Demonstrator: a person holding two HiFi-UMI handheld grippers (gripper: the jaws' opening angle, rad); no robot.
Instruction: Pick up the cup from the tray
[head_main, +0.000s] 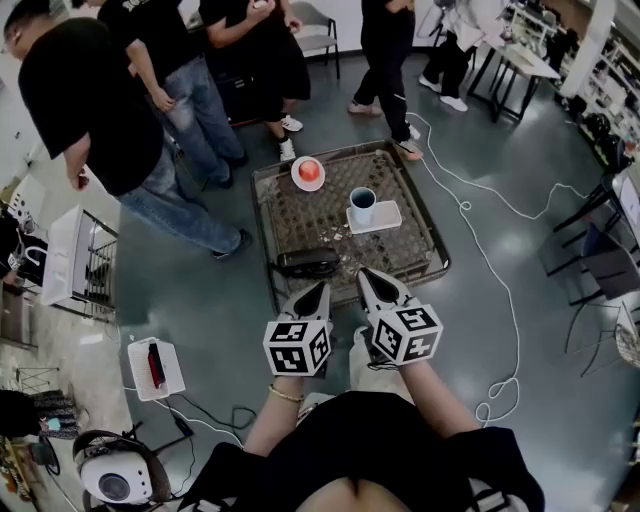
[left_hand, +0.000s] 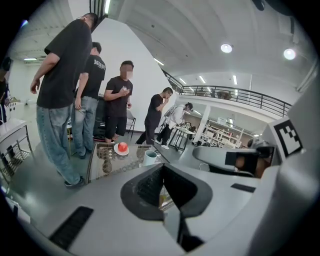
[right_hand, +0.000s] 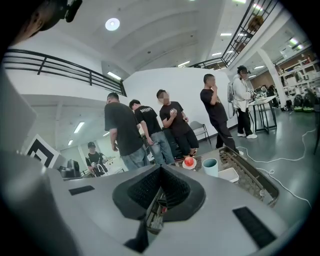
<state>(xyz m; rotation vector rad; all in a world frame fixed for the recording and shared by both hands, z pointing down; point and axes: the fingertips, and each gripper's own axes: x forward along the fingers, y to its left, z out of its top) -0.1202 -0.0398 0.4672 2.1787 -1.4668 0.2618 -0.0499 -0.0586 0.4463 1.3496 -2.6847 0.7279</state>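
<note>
— Grey polished floor (head_main: 520, 250) all round us, and people (head_main: 170, 90) standing past the tray's far-left corner?

— Yes. We look steeply down on a brown tray (head_main: 432, 235) with a patterned bed, straight ahead of us.

— And our two tools?

— We hold the left gripper (head_main: 318, 295) and the right gripper (head_main: 372, 285) side by side at the tray's near edge. Both have their jaws pressed together with nothing between them. A black object (head_main: 308, 262) lies on that edge, just ahead of the left gripper.

— Where is the cup?

— We see the cup (head_main: 362, 204) standing upright on a white square plate (head_main: 388, 220) in the tray's right half, well apart from both grippers.

— Anything smaller?

— We make out a round plate (head_main: 296, 181) at the far rim with a red thing (head_main: 309, 170) on it.
</note>
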